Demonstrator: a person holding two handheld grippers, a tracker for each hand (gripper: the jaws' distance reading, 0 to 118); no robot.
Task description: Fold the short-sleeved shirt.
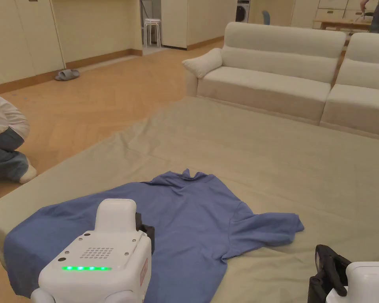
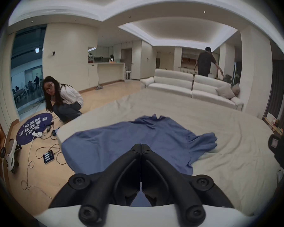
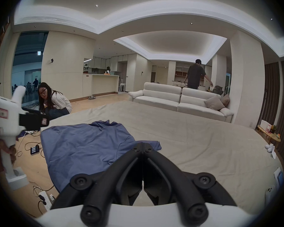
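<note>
The blue short-sleeved shirt (image 1: pixel 184 225) lies spread out, not folded, on a wide beige sheet (image 1: pixel 287 165), collar pointing toward the cream sofa (image 1: pixel 279 75), one sleeve fanned out to the right and its left edge hanging over the sheet's side. The left tongs (image 2: pixel 140 146) hang above the shirt's body, jaws pressed tight together with nothing between them. The right tongs (image 3: pixel 143 145) are pressed together as well, empty, poised over the sheet just beside the shirt's right sleeve. In the head view both white tool bodies sit low, the left one showing a row of green lights. A person (image 2: pixel 62 97) crouches on the wood floor to the left, near cables, and another person (image 3: pixel 195 75) stands behind the sofa.
</note>
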